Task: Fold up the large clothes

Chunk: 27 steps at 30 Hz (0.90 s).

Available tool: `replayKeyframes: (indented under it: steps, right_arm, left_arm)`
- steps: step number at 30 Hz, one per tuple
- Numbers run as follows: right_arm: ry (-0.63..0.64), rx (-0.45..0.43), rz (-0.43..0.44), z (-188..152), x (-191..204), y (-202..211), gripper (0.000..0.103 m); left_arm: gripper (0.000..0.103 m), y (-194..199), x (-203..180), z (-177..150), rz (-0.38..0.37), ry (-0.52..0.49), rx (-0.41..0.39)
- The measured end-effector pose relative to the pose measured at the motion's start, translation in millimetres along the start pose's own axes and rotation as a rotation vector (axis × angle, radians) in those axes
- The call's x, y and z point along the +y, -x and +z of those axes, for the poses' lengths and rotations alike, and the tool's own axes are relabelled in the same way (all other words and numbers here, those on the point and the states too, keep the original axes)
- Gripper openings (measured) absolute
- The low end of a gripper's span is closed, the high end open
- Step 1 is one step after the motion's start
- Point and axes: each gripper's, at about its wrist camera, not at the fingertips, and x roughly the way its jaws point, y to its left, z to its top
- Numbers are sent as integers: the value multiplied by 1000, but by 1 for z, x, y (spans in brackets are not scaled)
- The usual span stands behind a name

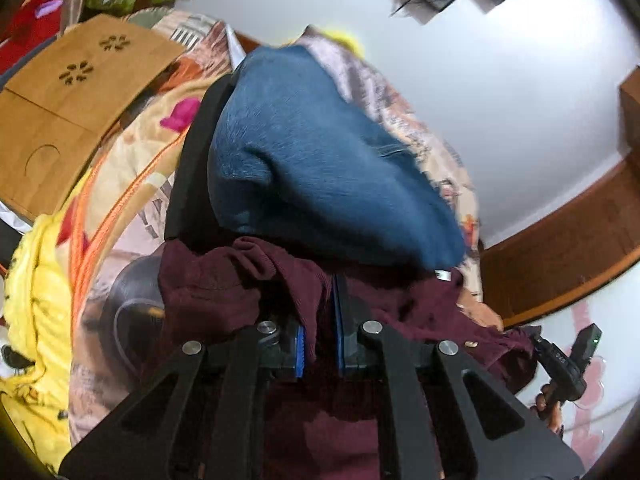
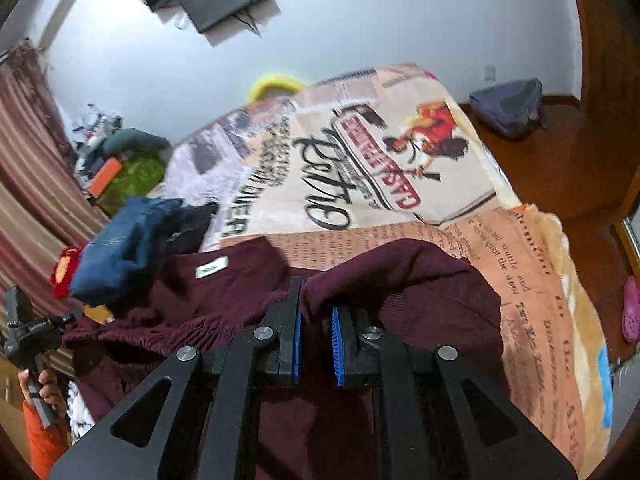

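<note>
A large maroon knit garment with a small white neck label hangs stretched between both grippers above a printed bed blanket. My left gripper is shut on a bunched fold of the maroon cloth, which drapes over its fingers. My right gripper is shut on another edge of the same garment. In the right wrist view the other gripper shows at the far left, held by a hand with an orange sleeve.
Folded blue jeans and a dark garment lie on the bed beside the maroon one. A wooden lap table and a yellow blanket sit at the left. A wooden floor with a grey bag borders the bed.
</note>
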Motion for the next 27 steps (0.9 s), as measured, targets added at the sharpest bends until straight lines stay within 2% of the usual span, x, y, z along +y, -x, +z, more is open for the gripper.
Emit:
replayKeyframes:
  steps: [4,7,11,15,16,17,19,22,27]
  right_arm:
    - [-38,80,-27,4,-17,-33,11]
    - [-32,130,-58,3,-23,-49,11]
    - [-4,174,-74,2,-21,-54,14]
    - [-5,244,-99,6,-18,-51,26]
    - [-5,244,-99,8,-17,-50,29]
    - [-3,236,-100,9,-15,-43,32]
    - [5,203,-102,10,-9,-29,50]
    - [11,135,-91,10,-3,-4,62]
    - [56,95,-86,7,15,23,63]
  left_arm:
    - [11,-37,10,6,46,12,58]
    - [12,-52,8,4,95,-33,88]
    - [13,-54,-3,-2,165,-111,111]
    - [20,-38,-14,-5,189,-128,108]
    - [28,-33,-18,-5,191,-133,105]
    - [42,-25,-23,-6,189,-146,96]
    - [62,-9,-34,-10,171,-182,62]
    - [65,10,-51,-14,180,-246,8]
    - [66,31,-80,-28,223,-343,-24]
